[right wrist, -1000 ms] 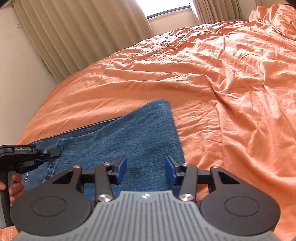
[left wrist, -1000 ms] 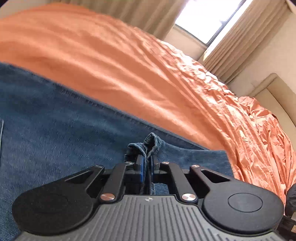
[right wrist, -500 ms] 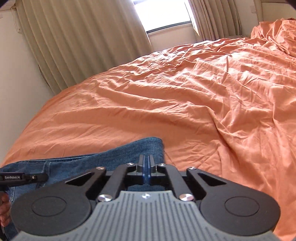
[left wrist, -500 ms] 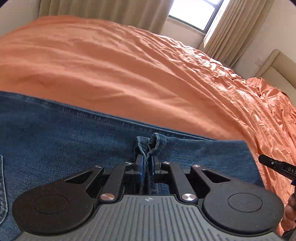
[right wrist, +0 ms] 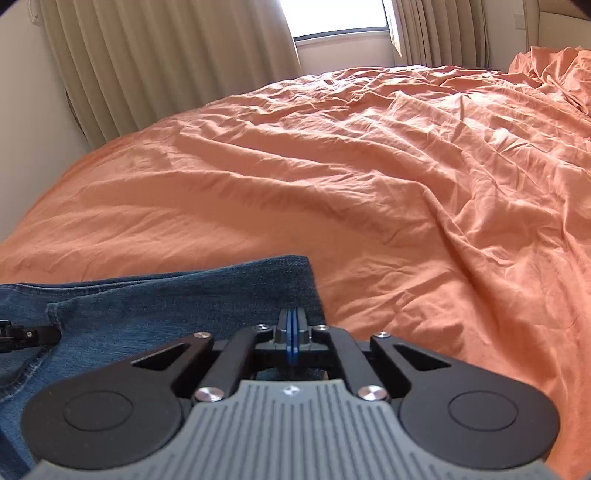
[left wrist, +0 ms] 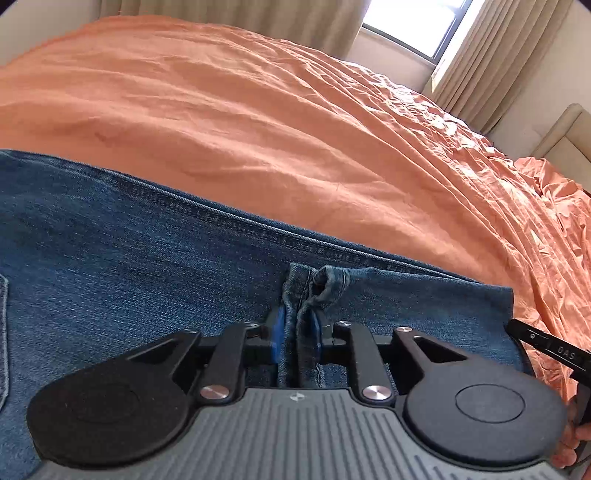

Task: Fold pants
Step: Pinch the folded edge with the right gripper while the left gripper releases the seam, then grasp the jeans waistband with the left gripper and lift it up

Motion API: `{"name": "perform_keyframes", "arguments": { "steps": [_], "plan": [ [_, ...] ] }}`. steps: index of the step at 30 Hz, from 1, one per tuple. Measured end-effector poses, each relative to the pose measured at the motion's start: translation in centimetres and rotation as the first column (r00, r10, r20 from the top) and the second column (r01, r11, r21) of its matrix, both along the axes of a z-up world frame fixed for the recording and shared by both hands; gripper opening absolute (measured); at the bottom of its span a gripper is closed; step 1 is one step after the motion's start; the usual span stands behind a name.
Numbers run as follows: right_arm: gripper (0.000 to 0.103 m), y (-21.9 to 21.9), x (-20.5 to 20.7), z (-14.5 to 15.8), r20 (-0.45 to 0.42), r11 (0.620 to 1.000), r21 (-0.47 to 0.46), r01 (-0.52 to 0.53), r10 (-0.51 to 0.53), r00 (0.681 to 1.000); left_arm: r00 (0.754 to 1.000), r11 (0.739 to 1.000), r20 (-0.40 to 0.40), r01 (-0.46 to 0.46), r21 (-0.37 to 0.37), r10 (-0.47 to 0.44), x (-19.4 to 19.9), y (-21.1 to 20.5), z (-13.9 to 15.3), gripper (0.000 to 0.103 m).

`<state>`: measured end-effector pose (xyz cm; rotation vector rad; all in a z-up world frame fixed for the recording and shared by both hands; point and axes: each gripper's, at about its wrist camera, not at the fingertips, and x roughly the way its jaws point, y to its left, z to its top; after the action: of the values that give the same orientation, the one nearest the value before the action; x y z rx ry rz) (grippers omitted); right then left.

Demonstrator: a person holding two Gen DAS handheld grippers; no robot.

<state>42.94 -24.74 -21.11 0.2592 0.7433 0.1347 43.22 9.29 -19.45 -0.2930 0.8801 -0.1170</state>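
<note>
Blue denim pants (left wrist: pixel 147 277) lie flat on an orange bed sheet (left wrist: pixel 258 129). My left gripper (left wrist: pixel 297 332) is shut on a bunched fold of the pants' hem, which stands up between the blue pads. In the right wrist view the pants (right wrist: pixel 166 302) fill the lower left. My right gripper (right wrist: pixel 293 338) is shut with its pads pressed together at the pants' right edge; whether cloth is pinched between them is hidden. The right gripper's black tip (left wrist: pixel 546 343) shows at the left view's right edge. The left gripper's tip (right wrist: pixel 29 334) shows at the right view's left edge.
The wrinkled orange sheet (right wrist: pixel 406 184) covers the whole bed, bunched up at the far right (right wrist: pixel 554 66). Beige curtains (right wrist: pixel 166 62) and a bright window (right wrist: pixel 340 18) stand behind the bed. A padded beige headboard (left wrist: pixel 565 136) is at the right.
My right gripper closed from wide open to shut and dropped to the pants' edge. My left gripper kept its hold on the hem fold and shifted slightly.
</note>
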Motion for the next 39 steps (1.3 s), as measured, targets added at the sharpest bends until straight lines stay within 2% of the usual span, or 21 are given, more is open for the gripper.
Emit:
{"name": "perform_keyframes", "arguments": {
  "steps": [5, 9, 11, 14, 16, 18, 23, 27, 32, 35, 37, 39],
  "plan": [
    [0.001, -0.6, -4.9, 2.5, -0.009, 0.998, 0.002, -0.060, 0.060, 0.998, 0.995, 0.998, 0.089, 0.043, 0.046, -0.047, -5.1, -1.2, 2.9, 0.023],
    [0.001, 0.7, -8.9, 4.3, -0.004, 0.990, -0.095, -0.103, 0.103, 0.995, 0.990, 0.992, 0.110, 0.074, 0.105, -0.085, -9.0, -2.5, 3.9, 0.023],
    [0.001, 1.2, -11.0, 4.3, -0.006, 0.986, -0.110, -0.127, 0.127, 0.992, 0.988, 0.990, 0.125, 0.073, 0.123, -0.089, -10.4, -2.9, 3.9, 0.023],
    [0.001, 2.1, -12.9, 3.3, -0.031, 0.977, -0.150, -0.150, 0.147, 0.989, 0.991, 0.993, 0.115, 0.050, 0.107, -0.062, -11.0, -2.8, 3.1, 0.023],
    [0.000, 3.2, -13.3, 2.3, -0.039, 0.954, -0.242, -0.178, 0.174, 0.984, 0.996, 0.995, 0.088, 0.024, 0.101, -0.033, -10.7, -2.4, 2.1, 0.023],
    [0.000, 3.5, -13.4, 1.6, -0.061, 0.948, -0.255, -0.190, 0.180, 0.982, 0.998, 0.995, 0.065, 0.008, 0.095, -0.014, -10.6, -2.1, 1.0, 0.024],
    [0.000, 3.7, -13.4, 0.0, -0.080, 0.936, -0.276, -0.217, 0.202, 0.976, 0.998, 0.991, 0.059, 0.026, 0.129, -0.034, -10.6, -2.1, -0.2, 0.025],
    [0.000, 5.0, -13.8, -1.0, -0.064, 0.883, -0.388, -0.262, 0.258, 0.964, 0.998, 0.993, 0.058, 0.013, 0.114, -0.020, -10.8, -1.9, -0.5, 0.027],
    [0.000, 4.9, -13.7, -0.2, -0.068, 0.873, -0.404, -0.272, 0.268, 0.961, 0.997, 0.994, 0.074, 0.015, 0.109, -0.023, -12.0, -1.3, 1.2, 0.031],
    [0.000, 5.3, -13.7, 1.9, -0.057, 0.872, -0.414, -0.260, 0.260, 0.964, 0.996, 0.997, 0.084, -0.001, 0.078, -0.005, -13.0, 0.2, 3.1, 0.033],
    [0.000, 6.1, -13.7, 3.4, -0.054, 0.877, -0.392, -0.278, 0.280, 0.959, 0.995, 0.996, 0.098, -0.028, 0.079, 0.020, -13.8, 1.5, 4.5, 0.035],
    [0.000, 7.8, -13.6, 4.6, -0.052, 0.863, -0.410, -0.293, 0.299, 0.953, 0.993, 0.994, 0.103, -0.061, 0.095, 0.051, -14.4, 3.0, 5.9, 0.041]
  ]
}}
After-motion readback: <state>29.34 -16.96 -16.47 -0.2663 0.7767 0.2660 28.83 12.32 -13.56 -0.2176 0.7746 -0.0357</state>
